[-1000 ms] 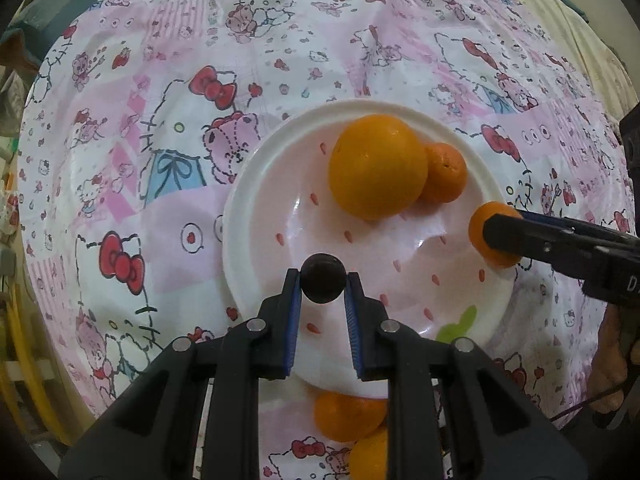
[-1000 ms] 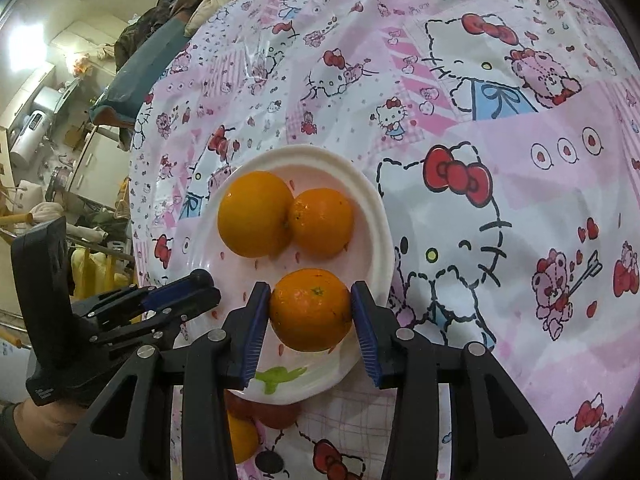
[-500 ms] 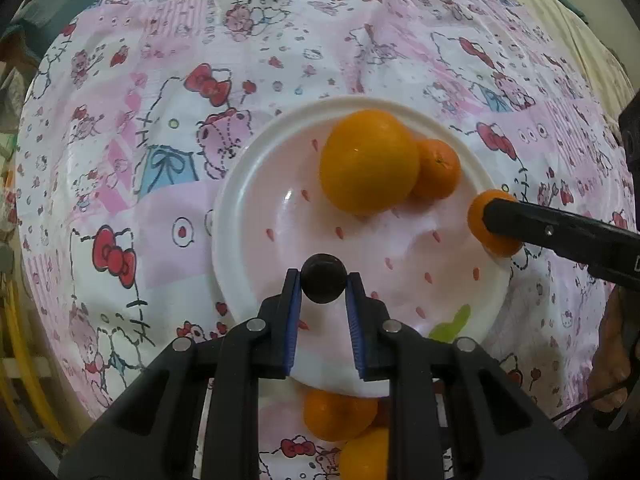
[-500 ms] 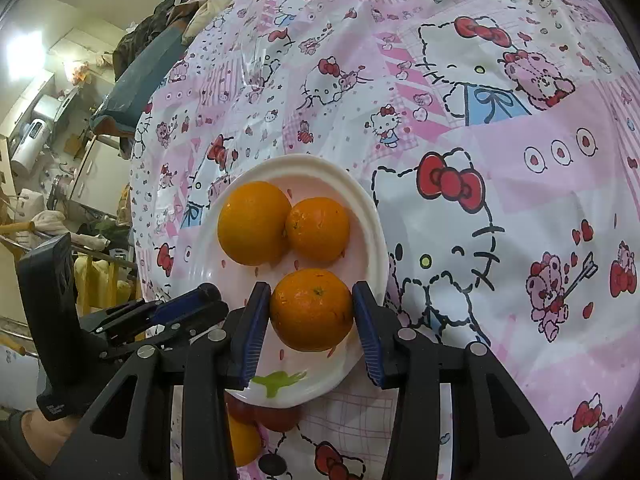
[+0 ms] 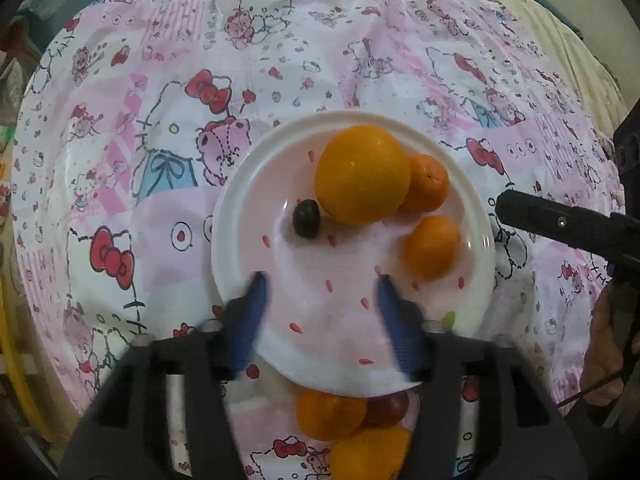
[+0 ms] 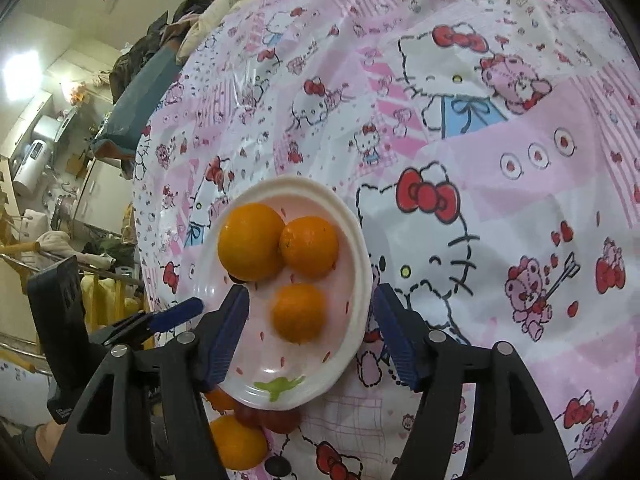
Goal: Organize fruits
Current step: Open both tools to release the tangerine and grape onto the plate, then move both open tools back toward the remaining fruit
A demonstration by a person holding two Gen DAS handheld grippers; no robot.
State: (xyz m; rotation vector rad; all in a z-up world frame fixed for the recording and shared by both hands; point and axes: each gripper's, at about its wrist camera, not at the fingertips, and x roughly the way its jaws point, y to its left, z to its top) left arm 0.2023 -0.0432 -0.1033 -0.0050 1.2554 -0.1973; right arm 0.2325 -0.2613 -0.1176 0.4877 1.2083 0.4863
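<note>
Both tongs are seen spread wide with nothing between their pads. The left tongs (image 5: 322, 280) are held over the near part of a white plate (image 5: 240, 184), their blue pads (image 5: 256, 292) blurred. A small dark fruit (image 5: 306, 218) is seen lying free on the plate, ahead of the left tongs and well apart from them, touching or just beside a big orange (image 5: 362, 174). A smaller orange (image 5: 428, 188) is pressed against the far right side of the big one, and a third orange (image 5: 432, 246) lies near the plate's right rim.

In the right wrist view the right tongs (image 6: 310, 300) are opened around the near half of the plate (image 6: 356, 240); the third orange (image 6: 298, 312) sits between the two pads, touched by neither. The big orange (image 6: 250, 242) and the smaller orange (image 6: 309, 246) lie beyond it, touching each other.

Off the plate, at its near edge, two more oranges (image 5: 330, 414) and a reddish fruit (image 5: 388, 410) are found on the tabletop, which is covered by a pink cartoon-cat cloth (image 5: 160, 120)
</note>
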